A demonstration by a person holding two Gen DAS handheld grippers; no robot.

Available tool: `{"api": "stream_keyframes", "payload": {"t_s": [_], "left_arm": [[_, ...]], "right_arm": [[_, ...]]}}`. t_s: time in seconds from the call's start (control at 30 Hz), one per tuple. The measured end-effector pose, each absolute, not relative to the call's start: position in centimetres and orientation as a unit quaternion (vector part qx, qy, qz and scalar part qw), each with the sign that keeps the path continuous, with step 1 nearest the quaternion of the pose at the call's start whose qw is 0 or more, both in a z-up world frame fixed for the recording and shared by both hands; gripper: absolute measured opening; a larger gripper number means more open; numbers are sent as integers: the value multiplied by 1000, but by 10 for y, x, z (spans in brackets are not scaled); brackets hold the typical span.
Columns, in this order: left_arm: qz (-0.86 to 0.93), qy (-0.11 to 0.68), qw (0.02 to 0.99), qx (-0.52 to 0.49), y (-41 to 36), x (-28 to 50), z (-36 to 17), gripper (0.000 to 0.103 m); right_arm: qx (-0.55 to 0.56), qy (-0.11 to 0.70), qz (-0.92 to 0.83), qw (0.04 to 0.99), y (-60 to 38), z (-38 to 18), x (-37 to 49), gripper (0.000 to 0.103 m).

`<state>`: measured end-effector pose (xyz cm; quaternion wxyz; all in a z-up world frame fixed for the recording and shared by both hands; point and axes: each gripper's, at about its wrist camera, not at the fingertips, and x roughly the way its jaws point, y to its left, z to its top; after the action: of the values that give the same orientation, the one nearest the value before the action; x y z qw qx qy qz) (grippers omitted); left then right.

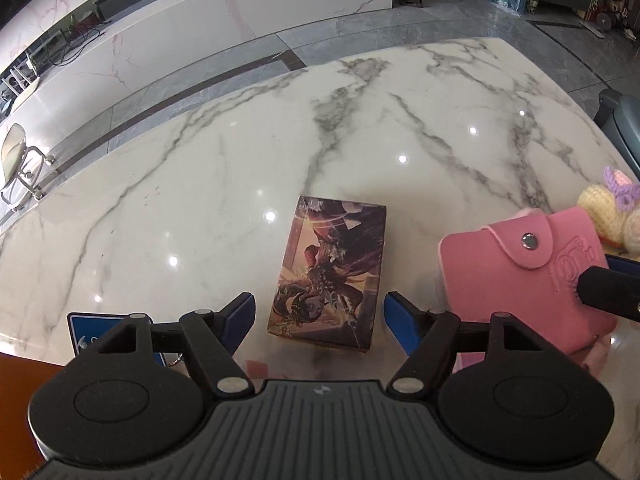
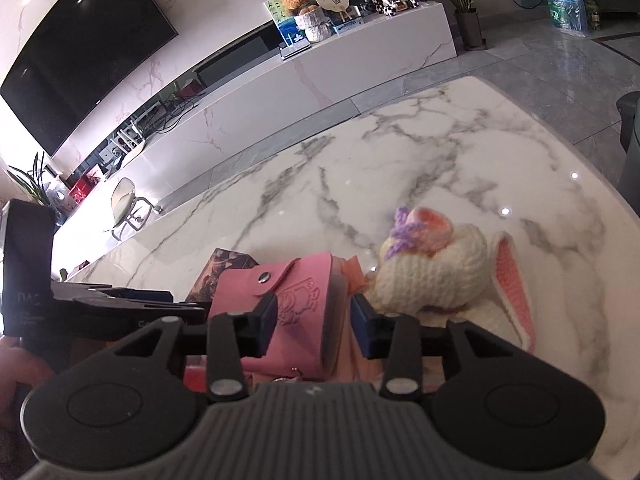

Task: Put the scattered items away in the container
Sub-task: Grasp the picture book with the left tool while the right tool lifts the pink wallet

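Right wrist: tool (image 2: 314, 322) around pink wallet (image 2: 296, 300).

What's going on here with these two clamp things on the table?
A person is tidying a marble table with two handheld grippers. The right gripper has its fingers on either side of a pink snap wallet, beside a crocheted bunny. The left gripper hangs open over a card box, not touching it. No container is in sight.

Beyond the marble bench (image 2: 440, 152) we see a dark television (image 2: 80, 60), a white media console (image 2: 320, 76) carrying a teddy bear (image 2: 298, 0), a potted plant (image 2: 466, 8) and a water jug (image 2: 564, 0).
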<state>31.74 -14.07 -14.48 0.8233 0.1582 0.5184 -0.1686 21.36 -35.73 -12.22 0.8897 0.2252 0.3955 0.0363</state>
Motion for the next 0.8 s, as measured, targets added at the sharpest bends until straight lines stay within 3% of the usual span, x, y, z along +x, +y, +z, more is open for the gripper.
{"api": "stream_keyframes", "payload": {"t_s": [0.33,0.43,0.63,0.8], "left_arm": [[-171,521,830,105,-129,328,-155,84],[-171,512,835,105,-128,323,-148,71],[-170,495,845,106,-126,313,-135,70],[-173,485,851,108,-125,298,-119,70]], "right_arm": [[238,409,51,879,-354,-132,217,49],[234,412,51,879,-351,-132,217,50],[246,404,47,880,-354,-125,211,35],[256,415,62,871,-351,-123,209,34]]}}
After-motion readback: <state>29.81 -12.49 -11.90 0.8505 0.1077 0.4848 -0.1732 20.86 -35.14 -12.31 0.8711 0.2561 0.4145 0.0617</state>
